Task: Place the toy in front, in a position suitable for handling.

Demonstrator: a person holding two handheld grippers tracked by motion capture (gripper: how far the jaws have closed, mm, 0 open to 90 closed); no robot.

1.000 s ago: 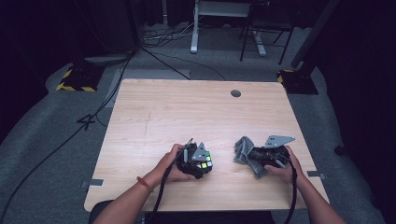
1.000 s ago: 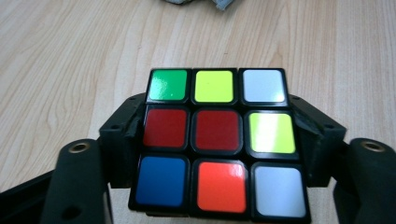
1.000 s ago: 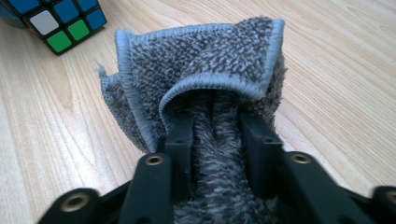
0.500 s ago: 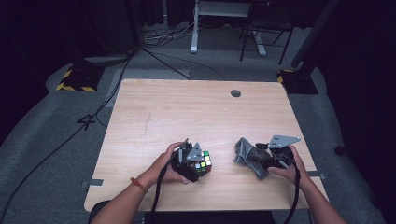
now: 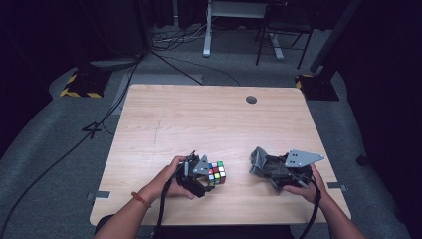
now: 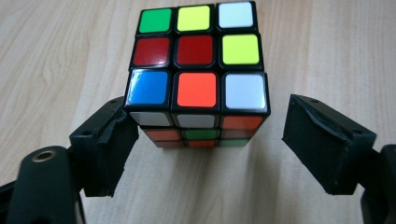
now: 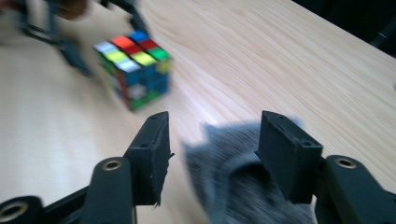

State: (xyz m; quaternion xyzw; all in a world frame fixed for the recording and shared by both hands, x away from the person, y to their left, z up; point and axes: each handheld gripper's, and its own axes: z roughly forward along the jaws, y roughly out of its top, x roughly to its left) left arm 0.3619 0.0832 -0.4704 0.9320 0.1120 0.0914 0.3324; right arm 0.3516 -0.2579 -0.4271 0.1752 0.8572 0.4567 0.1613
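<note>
A scrambled Rubik's cube rests on the wooden table near its front edge. My left gripper is open around it and its jaws have just been closing. The left pad touches the cube's lower corner and the right pad stands apart. A crumpled grey cloth lies on the table at the tips of my right gripper. That gripper is open with its jaws just closing. The cloth looks blurred below and between them, and they do not press on it.
A round cable hole sits near the table's far edge. Cables, a white desk leg and a yellow-black striped base are on the floor behind. Bare wood stretches across the table's middle and back.
My right gripper has drawn back to the right, away from the cloth, with its jaws wider than a second ago. My left hand stayed put and its jaws spread around the cube.
</note>
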